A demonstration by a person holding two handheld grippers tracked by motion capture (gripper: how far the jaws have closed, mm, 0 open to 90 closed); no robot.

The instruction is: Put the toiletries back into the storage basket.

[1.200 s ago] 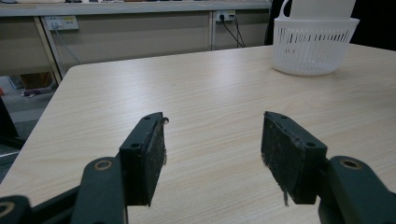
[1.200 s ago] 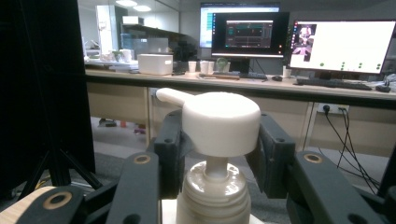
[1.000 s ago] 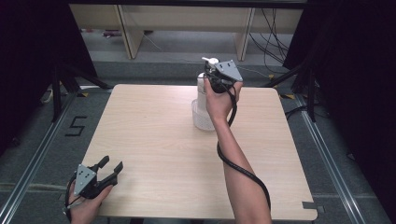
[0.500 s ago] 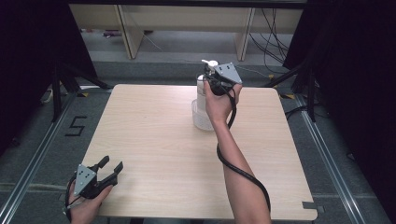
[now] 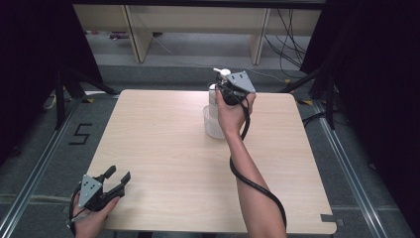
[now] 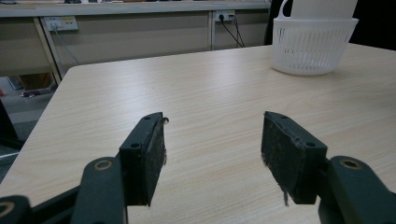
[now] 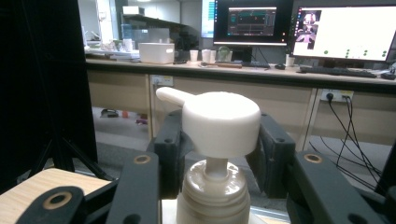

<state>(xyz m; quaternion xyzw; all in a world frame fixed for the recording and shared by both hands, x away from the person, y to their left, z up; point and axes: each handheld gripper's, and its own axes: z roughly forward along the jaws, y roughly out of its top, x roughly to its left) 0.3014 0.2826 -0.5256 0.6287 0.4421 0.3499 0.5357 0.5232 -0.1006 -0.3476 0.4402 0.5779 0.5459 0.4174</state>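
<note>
Pump bottle (image 5: 216, 94) stands upright inside a white perforated basket (image 5: 212, 126), on the far half of the table (image 5: 163, 148), a bit right of its centre line. White pump head (image 7: 219, 122) with its spout (image 7: 170, 96) pointing left in the right gripper view; short stem and ribbed collar (image 7: 215, 191) below it.

Right gripper (image 5: 229, 91) is at the pump head. In the right gripper view both black jaws flank the head, one on each side, pads (image 7: 167, 154) close against it at head height; grip looks clamped on the pump head, though the actual contact faces are hidden behind the head. Nothing else between the jaws. Bottle body is cut off at the bottom of that view and, in the high view, mostly covered by the hand and gripper.

Left gripper (image 5: 115, 179) is well away from the bottle, at the near-left corner of the table, jaws spread wide with nothing between them, just bare tabletop. Its own view shows the basket (image 6: 314, 44) far off at upper right, with the bottle cropped at the top edge.

Beyond the bottle: a desk with monitors (image 7: 299, 28) and a white container (image 7: 156, 52), sockets and cables (image 7: 348, 135) below. Table around the basket is unobstructed; the right gripper's cable (image 5: 252, 178) trails along the forearm.
</note>
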